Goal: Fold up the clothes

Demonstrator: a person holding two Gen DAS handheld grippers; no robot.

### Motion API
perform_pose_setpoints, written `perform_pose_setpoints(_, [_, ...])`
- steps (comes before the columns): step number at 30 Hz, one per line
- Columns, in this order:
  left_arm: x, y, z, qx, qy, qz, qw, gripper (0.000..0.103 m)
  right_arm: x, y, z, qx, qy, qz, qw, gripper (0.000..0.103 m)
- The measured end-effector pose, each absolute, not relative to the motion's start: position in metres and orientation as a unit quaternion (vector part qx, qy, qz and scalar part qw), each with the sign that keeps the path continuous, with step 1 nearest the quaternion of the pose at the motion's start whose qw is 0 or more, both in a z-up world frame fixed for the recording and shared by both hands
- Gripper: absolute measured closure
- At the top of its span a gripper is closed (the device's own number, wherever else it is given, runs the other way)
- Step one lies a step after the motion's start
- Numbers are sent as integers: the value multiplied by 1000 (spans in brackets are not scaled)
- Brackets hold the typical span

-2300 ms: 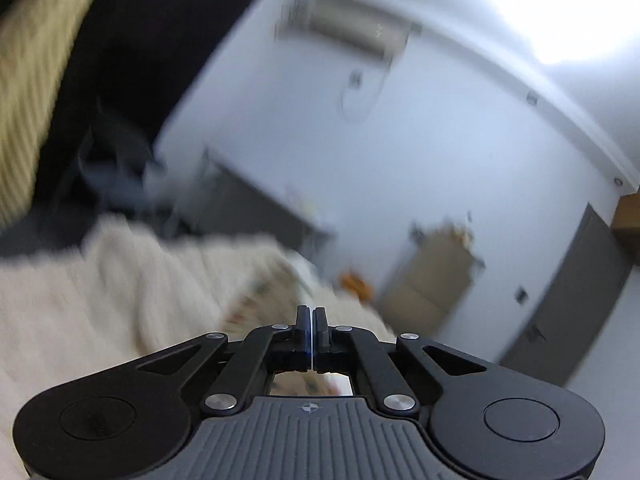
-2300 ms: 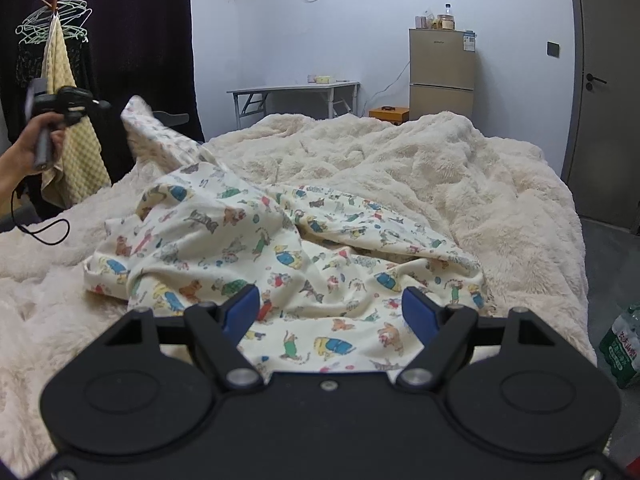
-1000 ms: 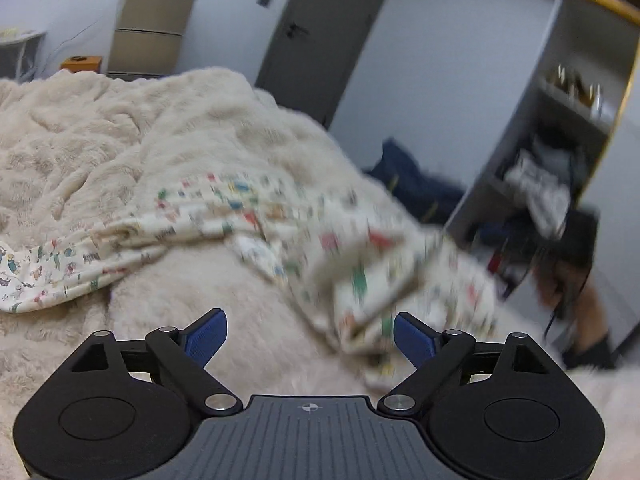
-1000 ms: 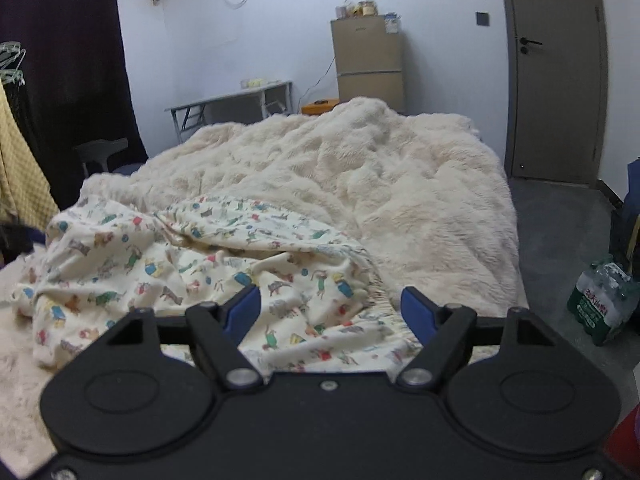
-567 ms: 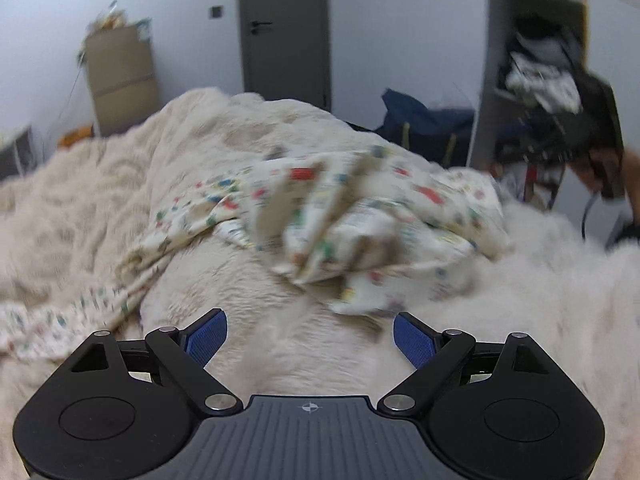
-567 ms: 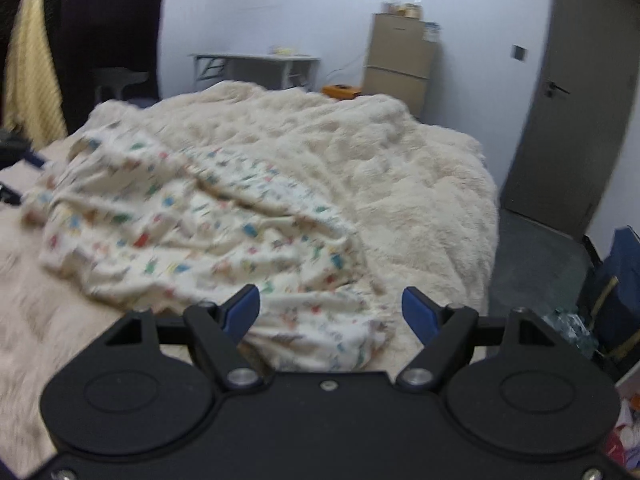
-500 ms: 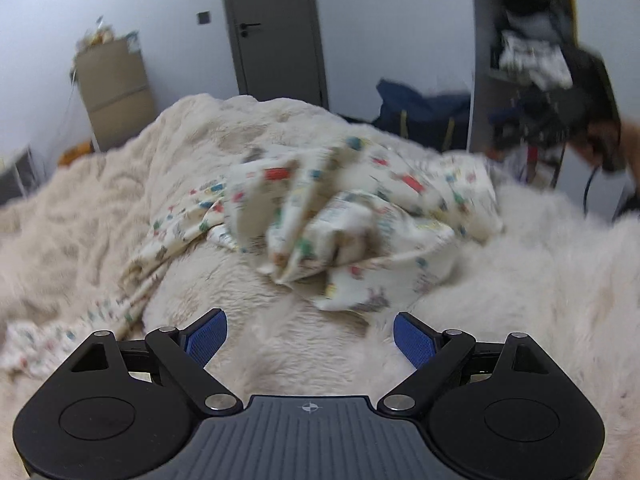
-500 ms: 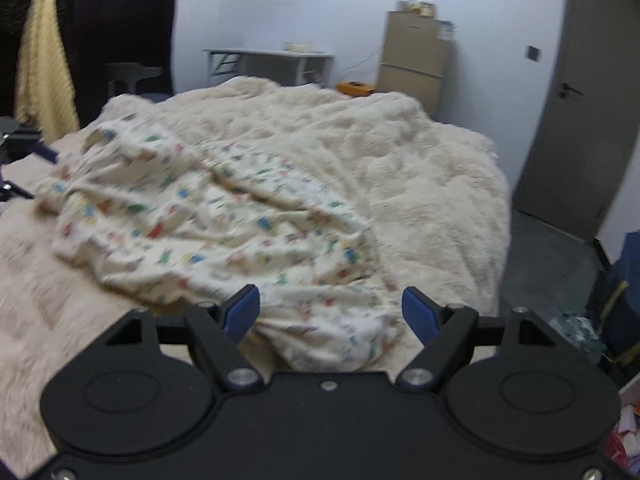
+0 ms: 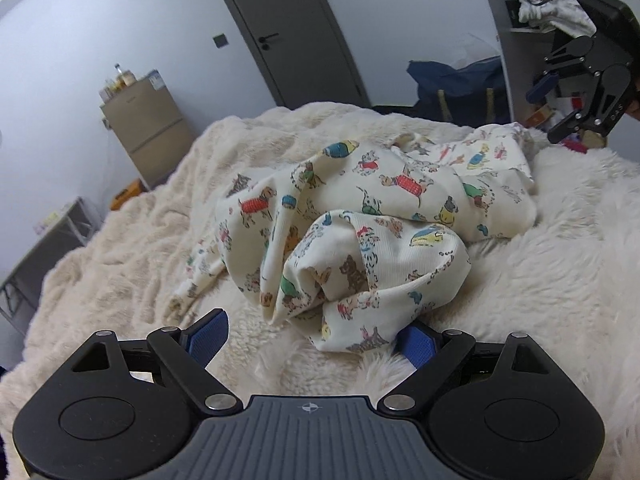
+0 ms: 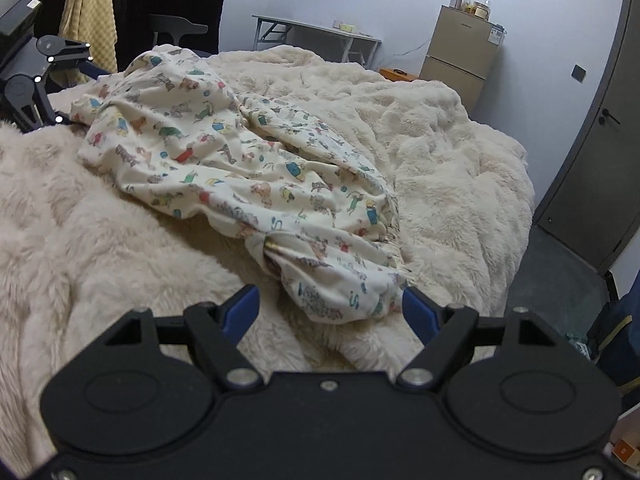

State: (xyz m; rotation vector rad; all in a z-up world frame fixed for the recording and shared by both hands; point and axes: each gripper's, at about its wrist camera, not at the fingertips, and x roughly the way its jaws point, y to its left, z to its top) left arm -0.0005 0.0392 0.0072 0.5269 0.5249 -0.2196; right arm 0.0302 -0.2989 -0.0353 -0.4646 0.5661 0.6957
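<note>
Both grippers (image 9: 314, 334) (image 10: 328, 310) gape at garment (image 10: 256, 168) edges.

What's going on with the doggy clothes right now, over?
Left tool open, right tool open, nothing gripped. Printed garment crumpled on fluffy blanket, unfolded, one bunched end before each tool. Nothing in the way.

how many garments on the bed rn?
1: a printed garment crumpled mid-bed on the fluffy blanket, one end before the left gripper, the other before the right gripper, both open. Folds may hide more.
</note>
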Motion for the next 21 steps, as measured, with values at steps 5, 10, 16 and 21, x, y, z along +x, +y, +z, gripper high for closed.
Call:
perform_pose_setpoints(5, [0,28,2,265,215,-96,935,33,33,-299,-48,-229,271,350,867,26])
perform_pose_setpoints(10, [9,18,-10,281,197,-84,935,50,36,-296,-55,-228,265,355,867,26])
perform_pose_setpoints(16, [7,15,-10,285,196,-76,935,51,32,-287,-58,-240,249,359,867,26])
perform_pose_setpoints(21, [9,16,-11,265,220,-74,936,50,32,-287,-57,-243,244,361,867,26])
